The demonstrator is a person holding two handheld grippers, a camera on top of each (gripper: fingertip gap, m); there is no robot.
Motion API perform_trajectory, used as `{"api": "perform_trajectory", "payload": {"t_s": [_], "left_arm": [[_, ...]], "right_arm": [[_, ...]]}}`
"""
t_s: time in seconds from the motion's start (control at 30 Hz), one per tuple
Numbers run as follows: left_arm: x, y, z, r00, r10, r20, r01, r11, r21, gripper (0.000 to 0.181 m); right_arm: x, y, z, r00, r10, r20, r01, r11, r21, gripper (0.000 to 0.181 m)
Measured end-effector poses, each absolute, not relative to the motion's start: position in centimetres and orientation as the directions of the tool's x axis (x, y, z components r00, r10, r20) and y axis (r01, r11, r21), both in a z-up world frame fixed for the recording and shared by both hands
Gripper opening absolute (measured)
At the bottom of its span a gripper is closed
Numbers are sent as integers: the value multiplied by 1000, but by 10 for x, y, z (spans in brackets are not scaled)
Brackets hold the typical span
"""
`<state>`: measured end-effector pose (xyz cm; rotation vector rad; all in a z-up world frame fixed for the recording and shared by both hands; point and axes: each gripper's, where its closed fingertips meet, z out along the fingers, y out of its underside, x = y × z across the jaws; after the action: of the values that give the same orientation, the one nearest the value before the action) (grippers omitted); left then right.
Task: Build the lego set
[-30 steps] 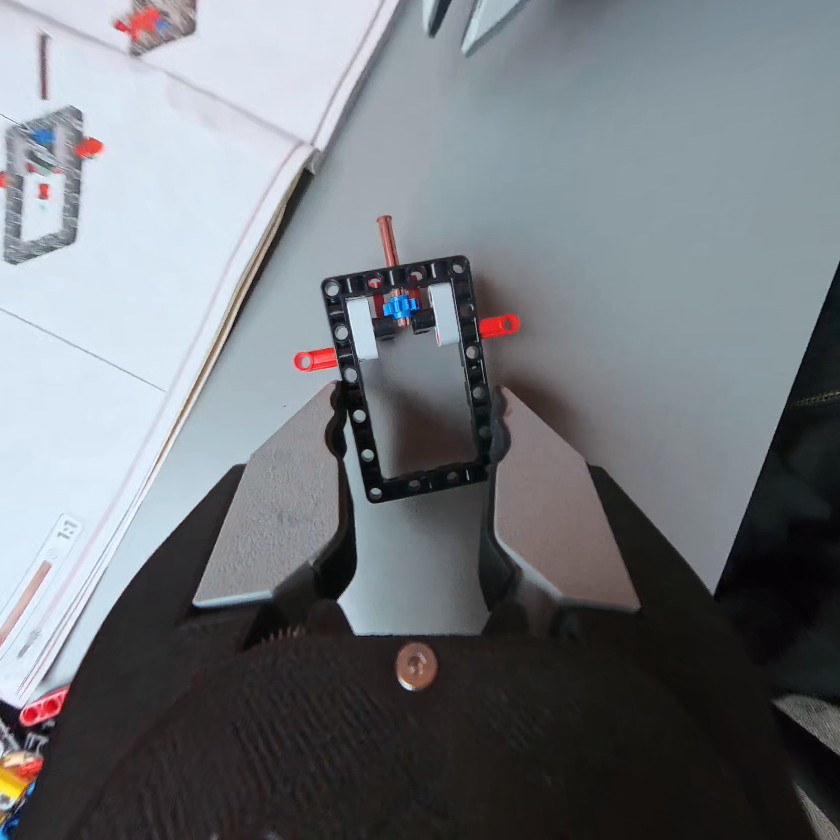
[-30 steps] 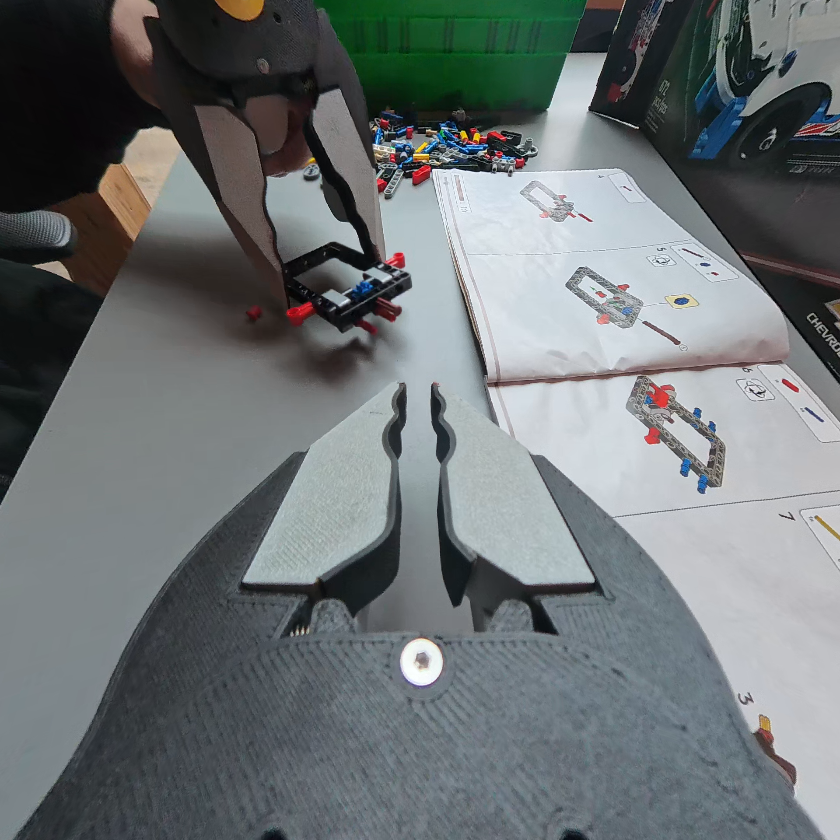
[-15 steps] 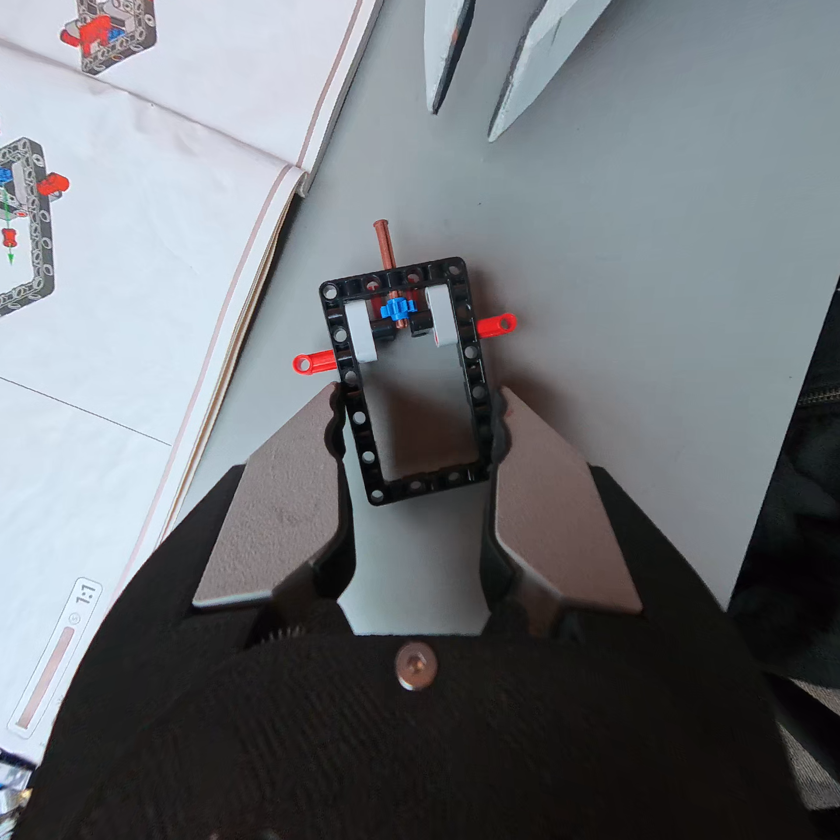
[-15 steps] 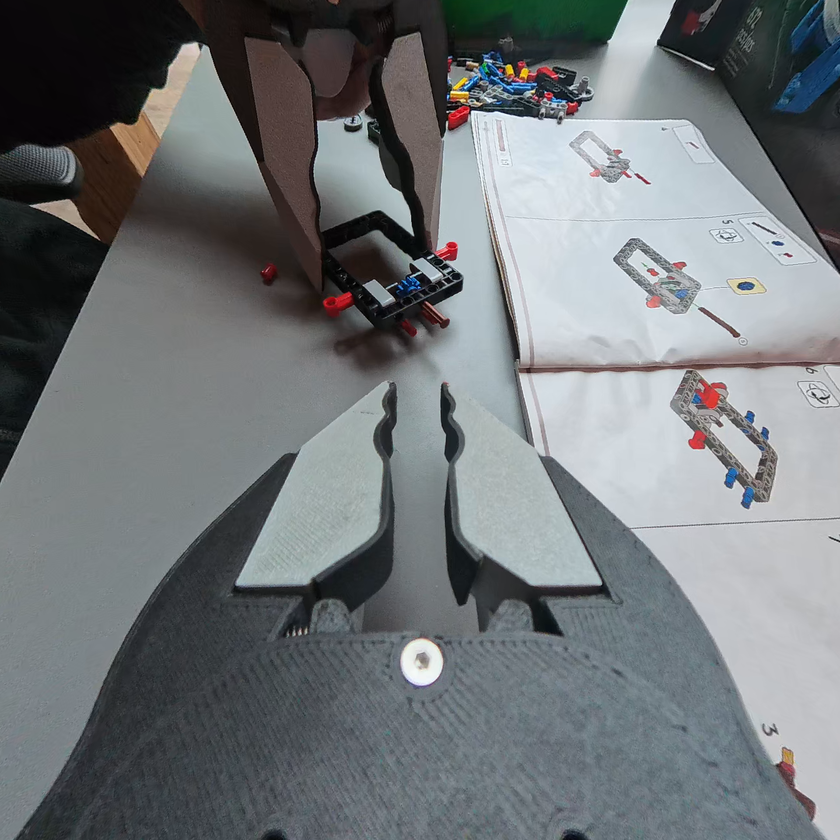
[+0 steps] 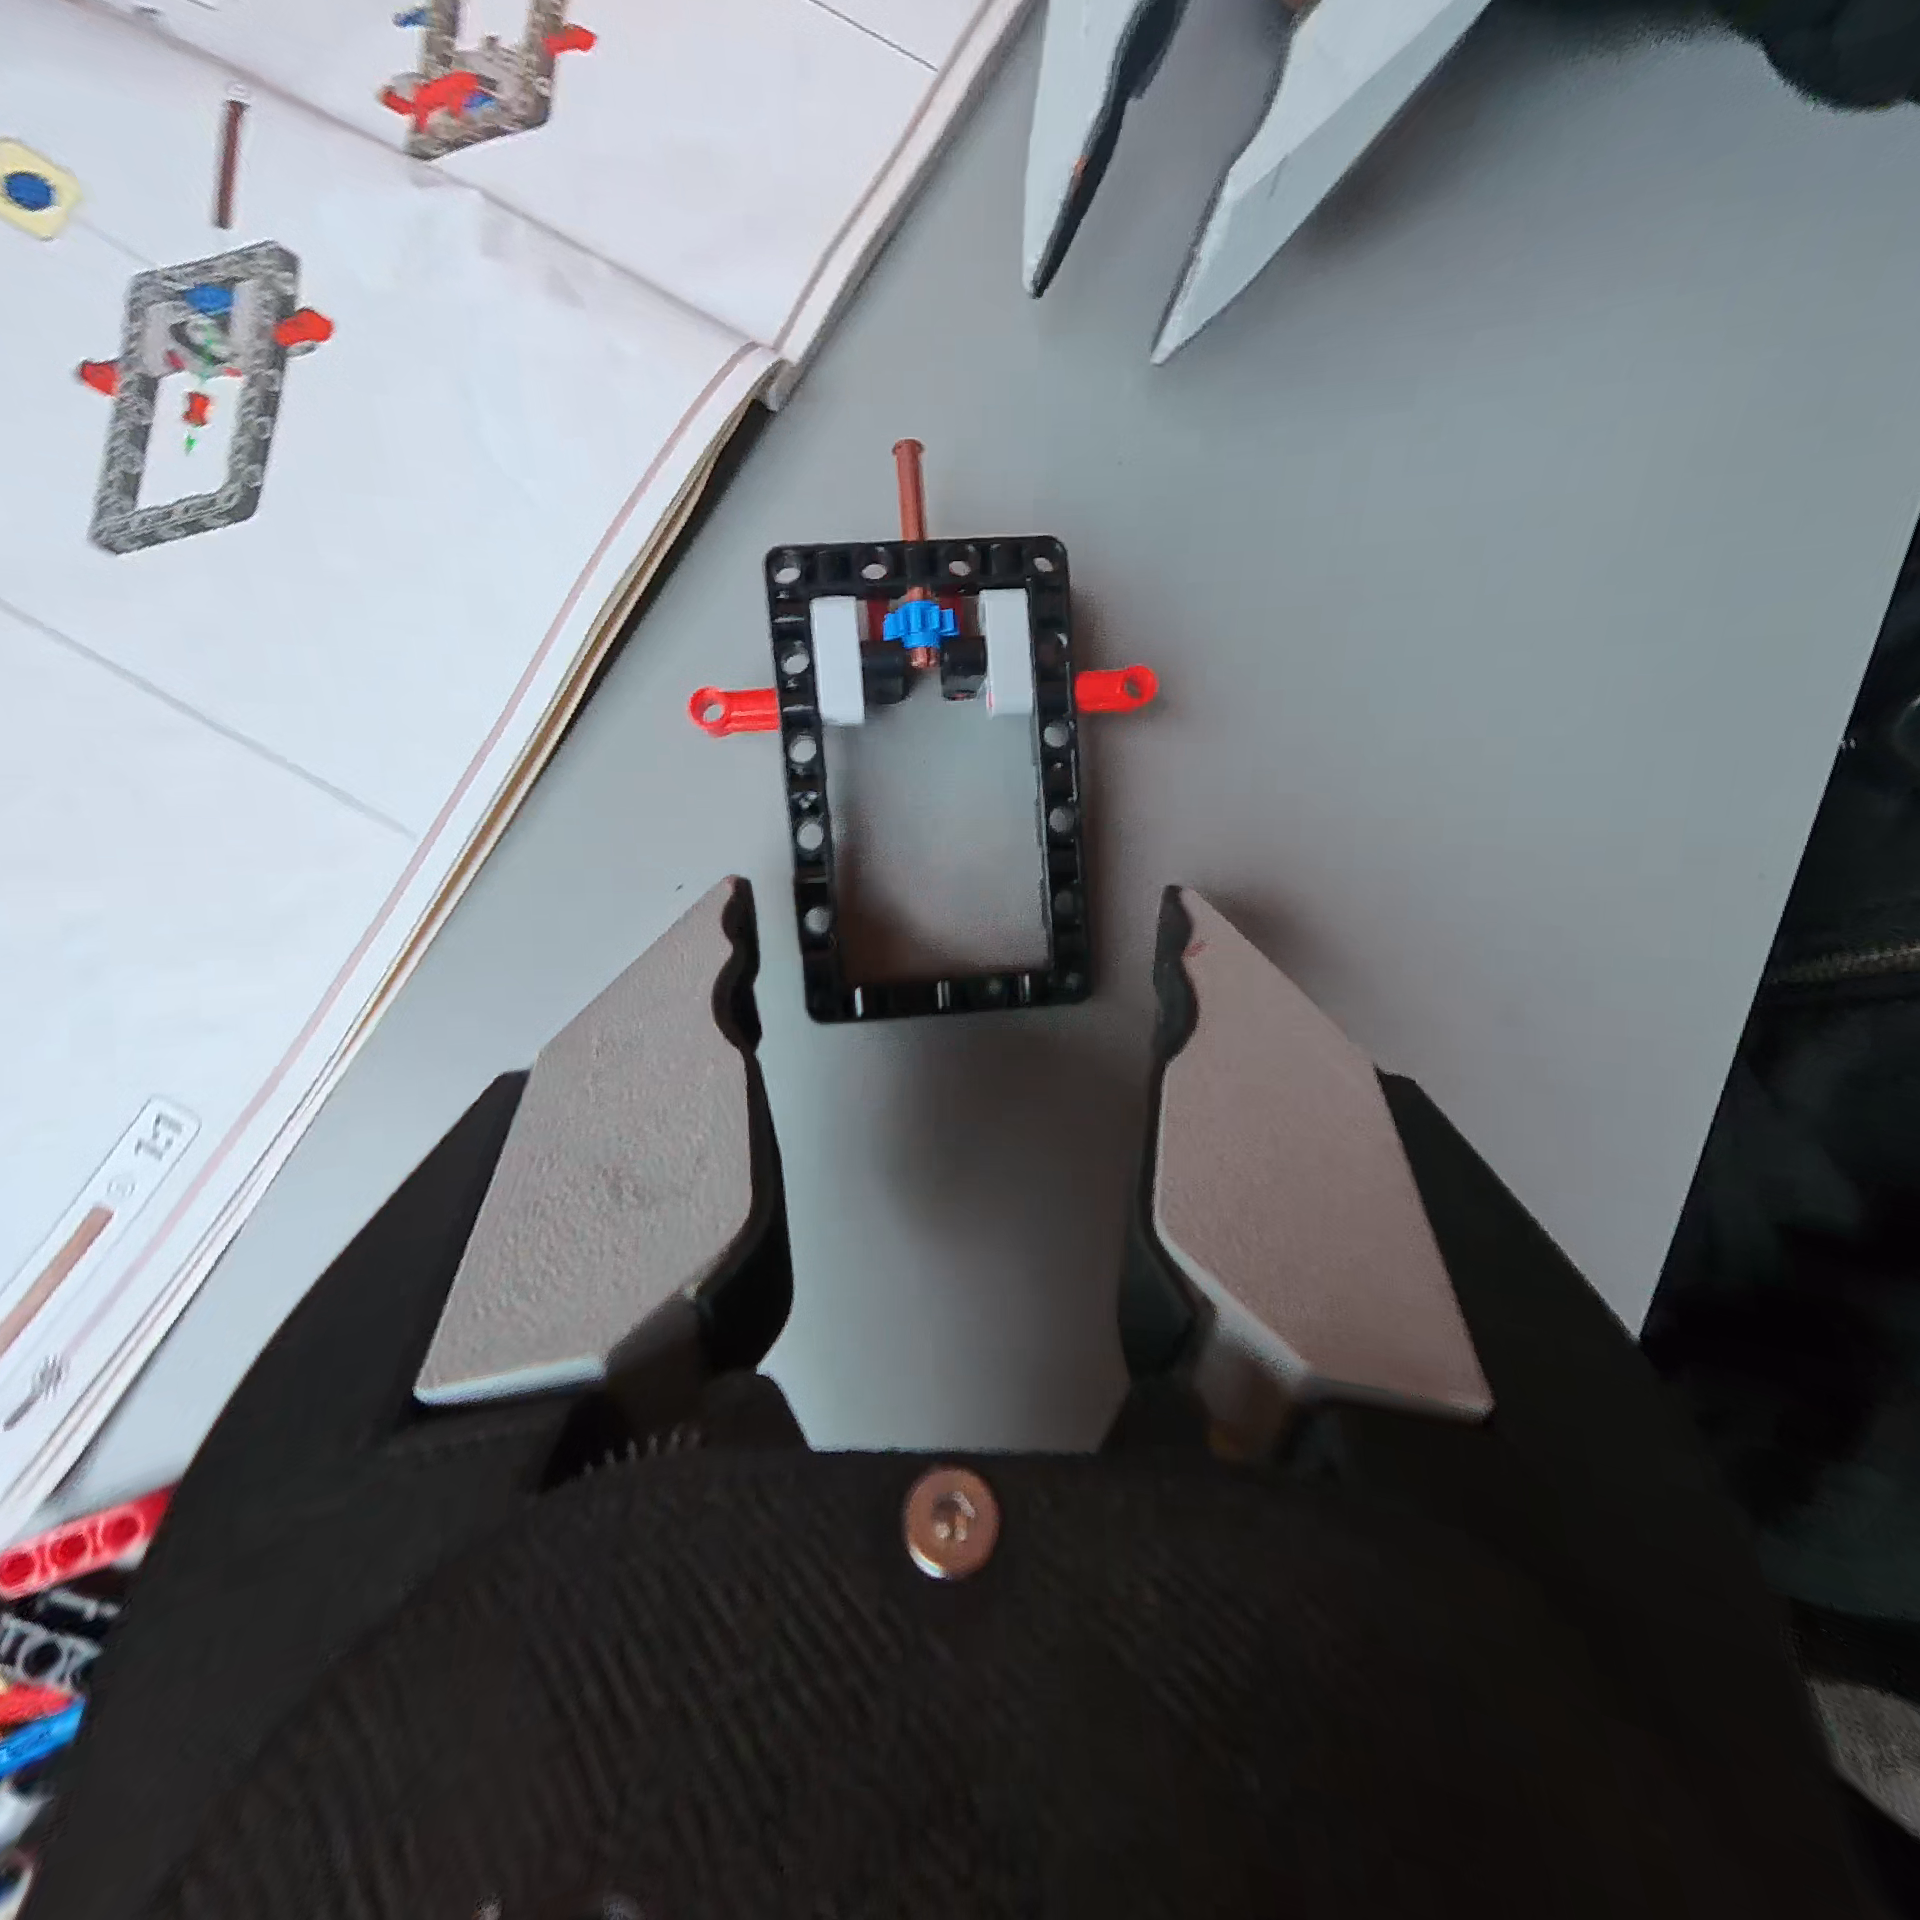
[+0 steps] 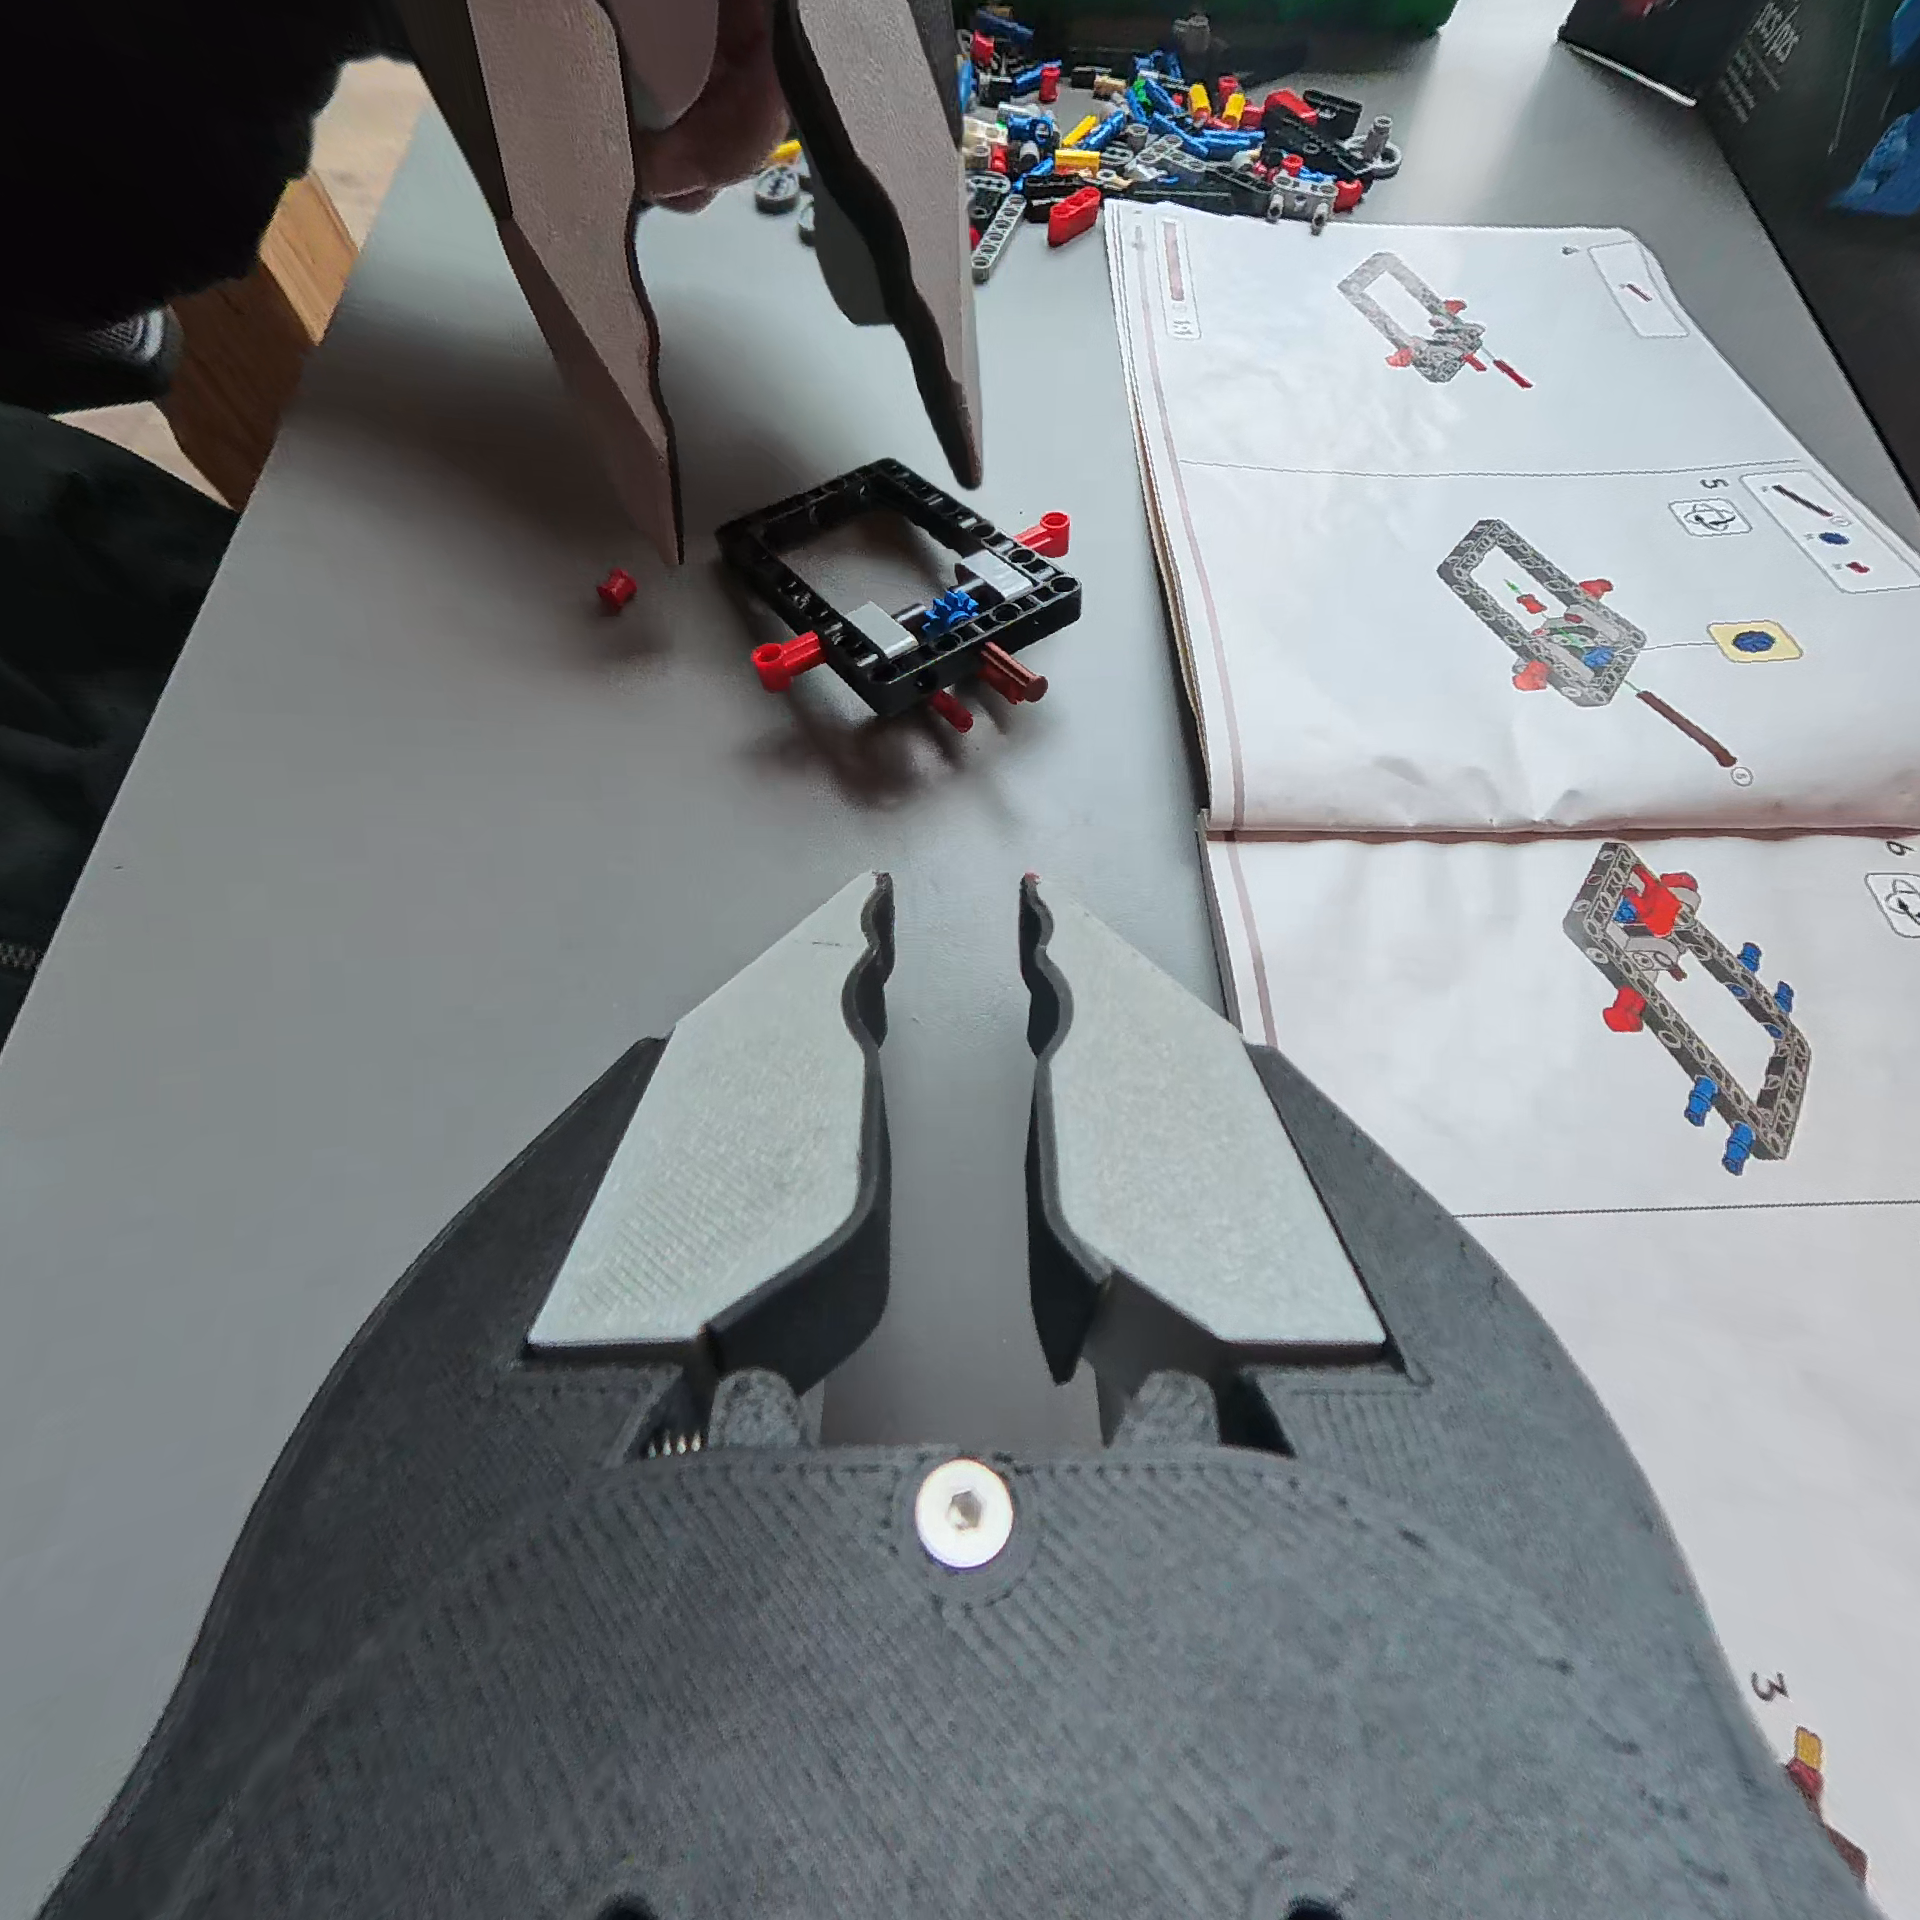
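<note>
A black rectangular Lego frame (image 5: pixel 1060 790) lies flat on the grey table; it also shows in the right wrist view (image 6: pixel 1039 582). It carries two grey beams, a blue gear (image 5: pixel 918 621), red pins on both sides and a brown axle (image 5: pixel 910 488) sticking out of its far end. My left gripper (image 5: pixel 954 914) is open and empty, its fingers apart on either side of the frame's near end, not touching it. My right gripper (image 6: pixel 954 894) is open a little and empty, a short way from the frame's axle end. A small red piece (image 6: pixel 615 588) lies loose beside the frame.
An open instruction booklet (image 6: pixel 1558 665) lies to the side of the frame; it also shows in the left wrist view (image 5: pixel 312 623). A pile of loose Lego pieces (image 6: pixel 1153 135) is at the far end of the table. The table edge (image 5: pixel 1787 831) runs close by. The left gripper's tips are roughly 11 centimeters from the right gripper's.
My left gripper has opened and let go of the black frame, which now lies free on the table. My right gripper has moved closer to the frame and opened slightly.
</note>
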<state>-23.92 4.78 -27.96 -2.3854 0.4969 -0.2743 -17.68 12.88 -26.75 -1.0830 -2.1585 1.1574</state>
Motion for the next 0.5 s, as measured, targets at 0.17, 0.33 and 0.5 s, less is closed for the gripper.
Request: {"api": "perform_trajectory", "payload": {"t_s": [0.17,0.33,0.5], "left_arm": [[-247,43,-278,922,-376,98,-199,-674,-712,71],[-263,18,-266,948,-308,85,-145,-653,-743,60],[-292,-30,-256,989,-143,36,-64,-636,-769,44]], "right_arm": [[-178,131,-270,-575,818,13,446,327,-833,21],[-180,134,-265,-558,830,3,436,296,-850,20],[-180,134,-263,-558,830,-6,432,284,-856,20]]}}
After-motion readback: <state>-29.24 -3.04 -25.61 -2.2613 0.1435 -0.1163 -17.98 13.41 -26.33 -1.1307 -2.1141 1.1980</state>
